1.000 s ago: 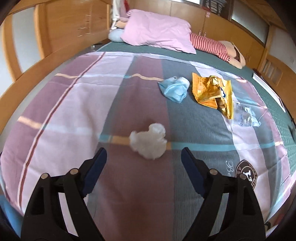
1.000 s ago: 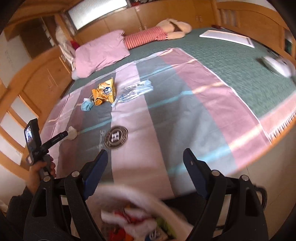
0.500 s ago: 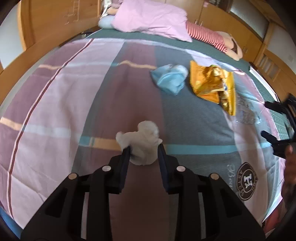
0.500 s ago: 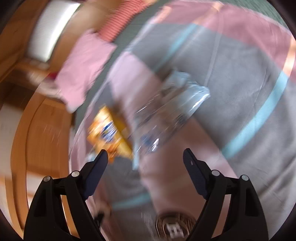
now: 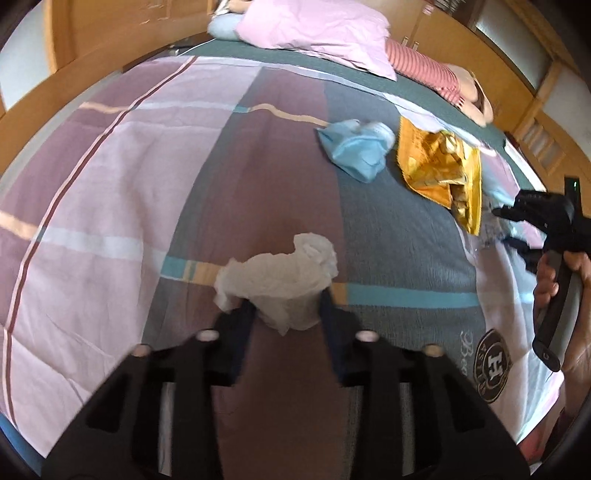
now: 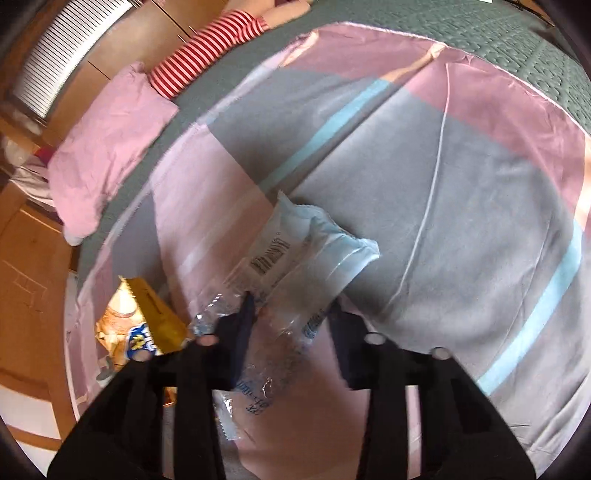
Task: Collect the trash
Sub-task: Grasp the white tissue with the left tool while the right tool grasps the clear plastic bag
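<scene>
My left gripper (image 5: pixel 286 308) is shut on a crumpled white tissue (image 5: pixel 280 277) and holds it just above the striped bedspread. Beyond it lie a crumpled blue mask (image 5: pixel 356 149) and a yellow snack bag (image 5: pixel 441 168). My right gripper (image 6: pixel 291 314) has its fingers closed in around a clear plastic wrapper (image 6: pixel 295 269) that lies on the bedspread. The yellow snack bag (image 6: pixel 147 325) shows at its left. The right gripper also shows in the left wrist view (image 5: pixel 517 229), held by a hand at the right edge.
A pink pillow (image 5: pixel 317 33) and a red striped plush (image 5: pixel 424 70) lie at the head of the bed. Wooden bed frame (image 5: pixel 74 74) and cabinets run along the left. The bedspread (image 6: pixel 461 184) covers the green mattress (image 6: pixel 480 26).
My left gripper closed on the tissue and lifted it slightly. My right gripper swung from above the bag down over the bed and closed in around the clear wrapper.
</scene>
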The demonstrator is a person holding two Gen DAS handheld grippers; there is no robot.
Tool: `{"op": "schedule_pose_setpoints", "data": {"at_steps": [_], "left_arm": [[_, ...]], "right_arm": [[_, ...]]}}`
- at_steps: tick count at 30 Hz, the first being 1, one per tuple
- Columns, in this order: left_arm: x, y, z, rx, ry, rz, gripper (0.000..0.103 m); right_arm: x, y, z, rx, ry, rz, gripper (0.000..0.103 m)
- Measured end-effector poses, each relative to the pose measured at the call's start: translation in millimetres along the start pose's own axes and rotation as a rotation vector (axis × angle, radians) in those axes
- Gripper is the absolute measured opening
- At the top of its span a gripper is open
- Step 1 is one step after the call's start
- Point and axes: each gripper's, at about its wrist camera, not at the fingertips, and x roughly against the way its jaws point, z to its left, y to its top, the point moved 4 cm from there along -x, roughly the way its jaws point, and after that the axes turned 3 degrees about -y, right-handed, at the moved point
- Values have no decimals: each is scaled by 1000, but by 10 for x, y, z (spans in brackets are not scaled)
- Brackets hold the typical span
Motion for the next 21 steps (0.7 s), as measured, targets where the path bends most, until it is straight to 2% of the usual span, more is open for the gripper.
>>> {"op": "schedule_pose_setpoints", "data": {"at_steps": [2, 5, 8, 14, 21], "left_arm": [[26, 3, -53, -30, 7, -20, 22], [107, 4, -122, -52, -20, -57, 20], [195, -25, -189, -76, -37, -88, 20], [436, -173, -282, -103, -50, -125, 20], [804, -443, -377, -124, -77, -191, 20]], "right_arm": [[55, -29, -43, 6, 18, -5, 26], [194, -91, -155, 10, 36, 3, 21], [462, -141, -292, 35, 64, -11, 19], [1205, -288, -565, 170, 92, -83, 17], [1747, -577, -753, 239, 139, -111, 17]]}}
